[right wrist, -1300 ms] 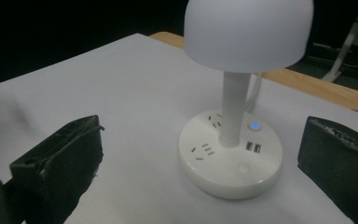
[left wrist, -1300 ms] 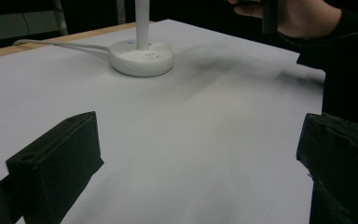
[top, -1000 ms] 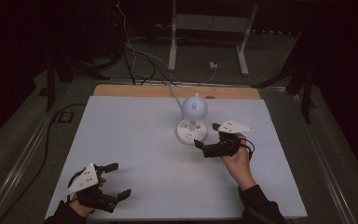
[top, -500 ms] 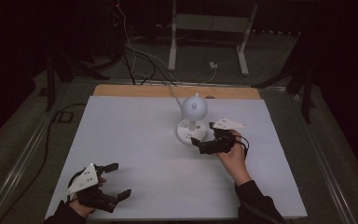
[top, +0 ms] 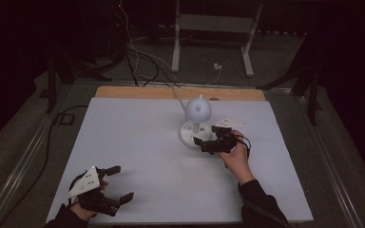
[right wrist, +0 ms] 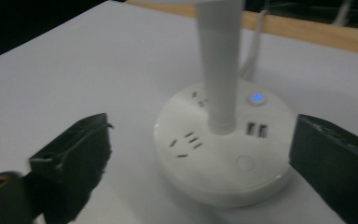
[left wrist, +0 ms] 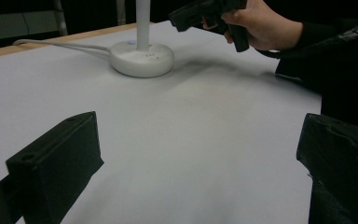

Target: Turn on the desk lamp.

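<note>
Cutting off the lamp (top: pixel 197 110) head at the top of both gripper views, leaving just stem and base (right wrist: pixel 223 149). Sitting mid-table (top: pixel 138 142), base framed by the right gripper (top: pixel 204 143), jaws wide but just closing slightly, not touching it. Resting well nearer than the lamp, left gripper (top: pixel 119 183) gaping wide, holding nothing.

The right gripper (top: pixel 209 142), black with a grey three-cornered plate on top, has slid leftward and a little down across the white tabletop toward the white round-based desk lamp (top: pixel 193 134), so its tips now sit right at the edge of the lamp's round base instead of off to its right. Its jaws have just been closing slightly, though nothing is pressed between them yet.
</note>
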`<state>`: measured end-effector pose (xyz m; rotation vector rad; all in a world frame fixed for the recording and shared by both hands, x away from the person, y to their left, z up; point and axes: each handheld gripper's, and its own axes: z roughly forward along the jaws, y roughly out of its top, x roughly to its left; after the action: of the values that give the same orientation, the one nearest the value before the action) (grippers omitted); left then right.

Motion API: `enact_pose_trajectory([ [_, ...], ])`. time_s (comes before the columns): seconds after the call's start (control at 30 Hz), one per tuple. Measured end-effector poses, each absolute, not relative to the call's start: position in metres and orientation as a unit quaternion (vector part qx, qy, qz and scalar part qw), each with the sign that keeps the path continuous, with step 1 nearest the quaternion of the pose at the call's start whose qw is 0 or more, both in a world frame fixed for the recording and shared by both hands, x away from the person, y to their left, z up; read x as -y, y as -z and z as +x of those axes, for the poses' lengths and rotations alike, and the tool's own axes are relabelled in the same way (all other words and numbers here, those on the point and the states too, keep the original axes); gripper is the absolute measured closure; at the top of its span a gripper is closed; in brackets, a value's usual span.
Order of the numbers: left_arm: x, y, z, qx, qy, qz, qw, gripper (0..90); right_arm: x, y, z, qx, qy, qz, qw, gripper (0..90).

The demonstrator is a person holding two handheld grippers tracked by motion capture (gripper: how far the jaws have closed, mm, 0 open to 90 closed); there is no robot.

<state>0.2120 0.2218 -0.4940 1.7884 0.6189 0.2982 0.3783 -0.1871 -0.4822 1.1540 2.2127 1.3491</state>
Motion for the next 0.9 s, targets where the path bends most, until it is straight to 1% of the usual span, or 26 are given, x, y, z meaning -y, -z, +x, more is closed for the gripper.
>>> enact_pose_trajectory([
  [0.07,-0.222,0.494,0.212,-0.266,-0.126,0.762,0.577,0.4,0.189,0.482,0.381,-0.769,-0.465,0.414,0.144,15.3],
  [0.1,-0.222,0.494,0.212,-0.266,-0.126,0.762,0.576,0.4,0.190,0.481,0.381,-0.767,-0.465,0.418,0.145,16.2],
  [0.17,-0.222,0.494,0.212,-0.264,-0.127,0.764,0.575,0.4,0.191,0.481,0.383,-0.765,-0.460,0.427,0.144,25.9],
  [0.2,-0.222,0.494,0.212,-0.264,-0.127,0.763,0.575,0.4,0.192,0.481,0.384,-0.764,-0.458,0.429,0.148,26.4],
  [0.23,-0.222,0.494,0.212,-0.266,-0.127,0.762,0.577,0.4,0.192,0.481,0.384,-0.764,-0.456,0.432,0.148,30.7],
  [0.27,-0.222,0.494,0.212,-0.266,-0.126,0.762,0.577,0.4,0.193,0.482,0.385,-0.764,-0.450,0.437,0.149,36.9],
  [0.33,-0.222,0.494,0.212,-0.264,-0.127,0.764,0.574,0.4,0.194,0.483,0.386,-0.764,-0.446,0.440,0.155,41.9],
  [0.37,-0.222,0.494,0.212,-0.264,-0.127,0.764,0.575,0.4,0.195,0.484,0.387,-0.764,-0.443,0.443,0.153,47.3],
  [0.4,-0.222,0.494,0.212,-0.265,-0.127,0.762,0.576,0.4,0.195,0.484,0.388,-0.763,-0.441,0.445,0.157,50.7],
  [0.53,-0.222,0.494,0.212,-0.264,-0.127,0.765,0.574,0.4,0.196,0.487,0.391,-0.762,-0.435,0.451,0.163,58.5],
  [0.6,-0.222,0.494,0.212,-0.266,-0.127,0.762,0.576,0.4,0.196,0.488,0.392,-0.763,-0.429,0.455,0.164,60.9],
  [0.73,-0.222,0.494,0.212,-0.265,-0.127,0.764,0.574,0.4,0.196,0.491,0.394,-0.762,-0.423,0.461,0.167,71.4],
  [0.9,-0.222,0.494,0.212,-0.266,-0.126,0.763,0.575,0.4,0.196,0.494,0.397,-0.763,-0.415,0.466,0.167,80.8],
])
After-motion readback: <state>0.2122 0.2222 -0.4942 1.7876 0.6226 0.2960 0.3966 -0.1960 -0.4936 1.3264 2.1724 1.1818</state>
